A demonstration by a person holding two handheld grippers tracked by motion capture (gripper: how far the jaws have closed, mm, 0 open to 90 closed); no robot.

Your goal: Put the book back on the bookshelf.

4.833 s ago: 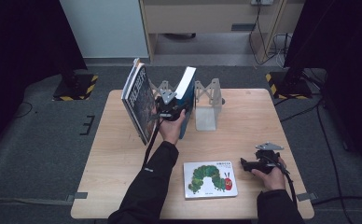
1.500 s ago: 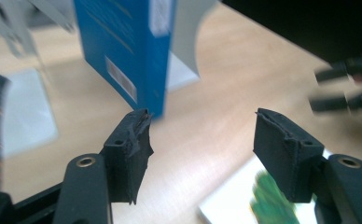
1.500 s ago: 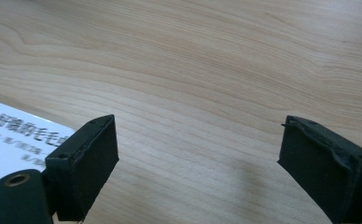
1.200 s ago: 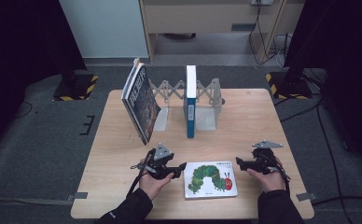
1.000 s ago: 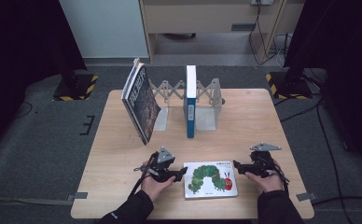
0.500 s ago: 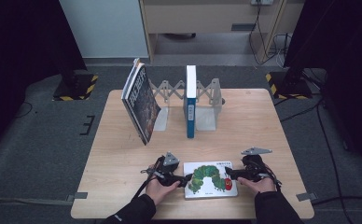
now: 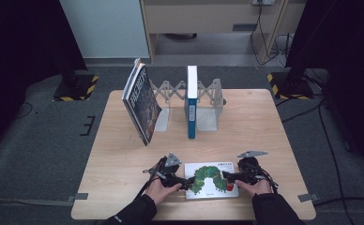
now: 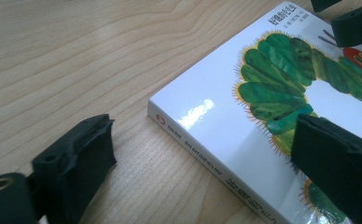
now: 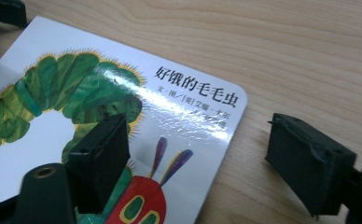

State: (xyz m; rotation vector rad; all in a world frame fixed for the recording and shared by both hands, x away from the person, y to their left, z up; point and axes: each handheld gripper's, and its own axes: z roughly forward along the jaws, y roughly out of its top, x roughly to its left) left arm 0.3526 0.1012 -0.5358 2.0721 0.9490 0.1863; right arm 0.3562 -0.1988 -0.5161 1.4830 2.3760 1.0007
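One blue book (image 7: 192,101) stands in the rack (image 7: 208,96); the caterpillar book (image 7: 211,179) lies flat at lower centre, left gripper (image 7: 185,182) and right gripper (image 7: 227,176) fingers wide around its edges, not yet lifted.

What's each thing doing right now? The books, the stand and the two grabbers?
Caterpillar book: lying flat, closed, cover up.
Dark book: leaning, tilted.
Blue-spined book: upright in the rack.
Book rack: standing, stretched out.
Left gripper: open, straddling the spine.
Right gripper: open, straddling the edge.

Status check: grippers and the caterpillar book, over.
Left gripper open, straddling the book's spine edge. Right gripper open, straddling its opposite corner. Book flat on table. Nothing in the way.
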